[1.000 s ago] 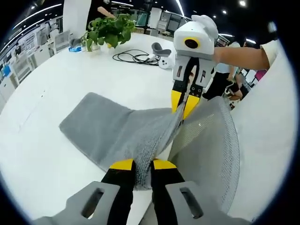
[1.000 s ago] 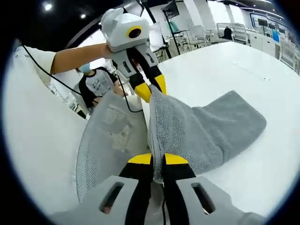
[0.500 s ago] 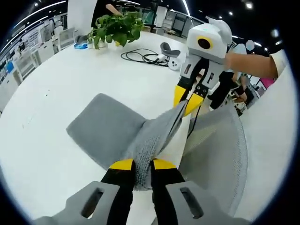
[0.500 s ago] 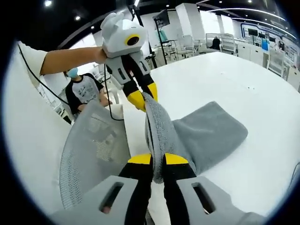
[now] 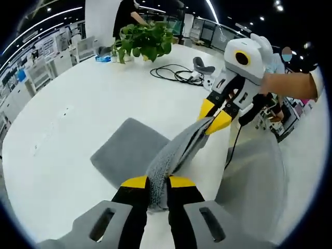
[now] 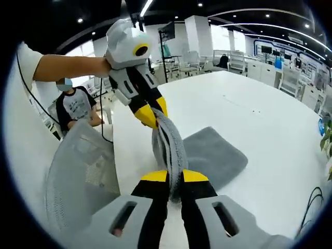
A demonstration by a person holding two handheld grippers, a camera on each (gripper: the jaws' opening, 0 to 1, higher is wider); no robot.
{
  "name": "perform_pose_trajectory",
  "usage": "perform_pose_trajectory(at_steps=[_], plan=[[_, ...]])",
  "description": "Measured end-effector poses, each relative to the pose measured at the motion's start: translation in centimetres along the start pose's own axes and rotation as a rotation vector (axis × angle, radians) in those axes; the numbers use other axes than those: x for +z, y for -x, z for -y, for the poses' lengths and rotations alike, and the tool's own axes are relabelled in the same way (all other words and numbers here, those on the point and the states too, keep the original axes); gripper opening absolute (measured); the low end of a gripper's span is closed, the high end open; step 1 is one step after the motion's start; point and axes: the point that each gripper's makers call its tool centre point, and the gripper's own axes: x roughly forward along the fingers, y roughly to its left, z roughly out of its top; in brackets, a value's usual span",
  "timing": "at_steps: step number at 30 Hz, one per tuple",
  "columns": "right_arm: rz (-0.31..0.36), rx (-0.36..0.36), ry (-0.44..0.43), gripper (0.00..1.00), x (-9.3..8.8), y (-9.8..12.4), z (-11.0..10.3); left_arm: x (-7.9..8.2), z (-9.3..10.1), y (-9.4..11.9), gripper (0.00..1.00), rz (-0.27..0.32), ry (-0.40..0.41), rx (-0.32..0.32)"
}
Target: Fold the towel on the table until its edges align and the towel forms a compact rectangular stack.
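Left gripper [image 5: 157,182]: pinching the near end of the towel's raised edge between yellow-tipped jaws, closed on the cloth, at the bottom of the left gripper view.
Right gripper [image 6: 174,176]: clamping the other end of that raised edge between its own yellow-tipped jaws, closed on the cloth, at the bottom of the right gripper view.
Towel [image 5: 155,155]: hanging as a grey ridge stretched between the two grippers, the lifted part bunching into folds; the lower part lying flat on the table as a rounded grey patch, just beyond the jaws.
Towel in the right gripper view [image 6: 215,155]: spreading flat to the right of the raised ridge, resting on the table.
Right gripper seen from the left gripper view [image 5: 214,118]: coming in from the upper right, gripping the far end of the ridge above the table edge.
Left gripper seen from the right gripper view [image 6: 153,116]: coming in from the upper left, holding the far end of the ridge.
Table [image 5: 67,129]: white and broad, carrying the towel near its closer edge.
Mesh chair back [image 6: 78,171]: standing grey beside the table edge, next to the grippers.
Cables [image 5: 174,75]: lying in black loops on the table, well beyond the towel.
Potted plant [image 5: 145,41]: sitting leafy and green at the far side of the table.
Seated person [image 6: 78,106]: sitting in a dark-sleeved shirt beyond the chair.
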Motion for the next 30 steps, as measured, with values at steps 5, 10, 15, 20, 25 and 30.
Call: perform_pose_trajectory(at_steps=[5,10,15,20,25,30], plan=[[0.012,-0.049,0.031,0.05,0.6,-0.1,1.1,0.3,-0.6,-0.3,0.13,0.002,0.025,0.008],[0.027,-0.105,0.064,0.04,1.2,-0.3,2.5,0.6,-1.3,-0.6,0.13,0.015,0.020,0.028],[0.024,-0.138,0.100,0.04,1.5,-0.7,3.3,1.0,-2.0,-1.1,0.13,0.027,0.003,0.058],[0.026,-0.171,0.111,0.02,1.9,-1.1,4.3,1.7,-2.8,-1.3,0.08,0.058,0.021,0.088],[0.026,-0.175,0.103,0.01,2.1,-1.4,5.1,1.8,-3.3,-1.5,0.07,0.061,0.020,0.097],[0.020,-0.174,0.087,0.01,2.1,-2.0,5.9,1.6,-3.9,-2.0,0.06,0.067,0.034,0.106]])
